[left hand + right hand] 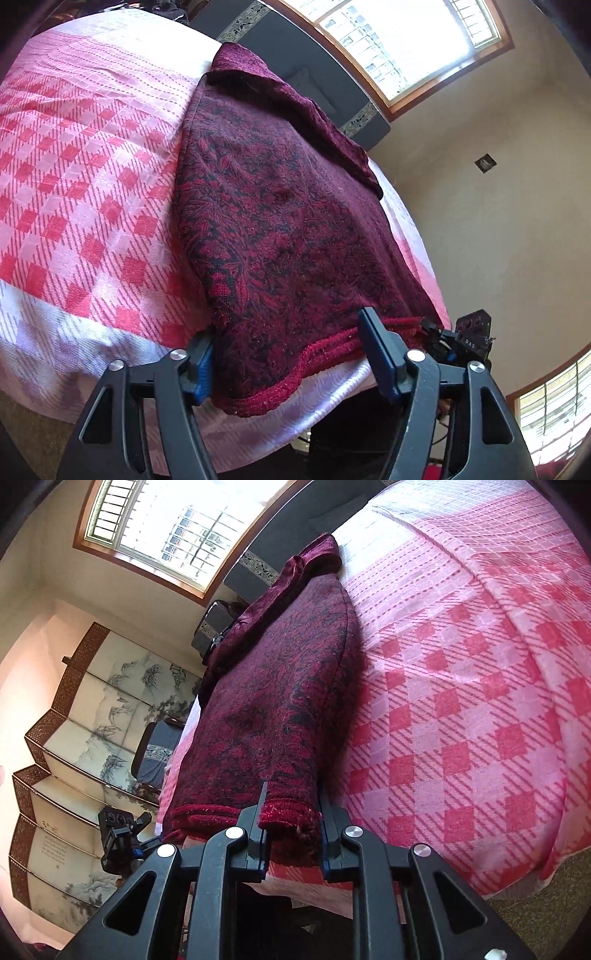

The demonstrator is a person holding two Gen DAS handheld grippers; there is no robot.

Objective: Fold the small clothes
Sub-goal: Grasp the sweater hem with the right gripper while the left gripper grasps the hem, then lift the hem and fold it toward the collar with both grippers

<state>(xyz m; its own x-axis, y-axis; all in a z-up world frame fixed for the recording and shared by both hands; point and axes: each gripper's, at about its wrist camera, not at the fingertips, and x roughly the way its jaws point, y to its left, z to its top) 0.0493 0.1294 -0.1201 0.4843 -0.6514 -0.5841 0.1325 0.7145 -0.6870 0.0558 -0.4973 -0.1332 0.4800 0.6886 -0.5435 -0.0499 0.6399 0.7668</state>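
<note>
A dark red sweater (280,229) lies flat on a pink checked bed (85,177), hem at the near edge. The left gripper (291,354) straddles one hem corner, jaws wide; the right gripper (293,827) sits narrower around the other corner, seemingly clamped. This looks like the start of a fold: next, the left must close, then both lift the hem toward the collar.

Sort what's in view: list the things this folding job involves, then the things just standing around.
Job:
maroon garment
left gripper, straddling its hem corner
right gripper, at the other hem corner
checked bedspread underneath

Standing around:
window
painted folding screen
dark headboard
</note>
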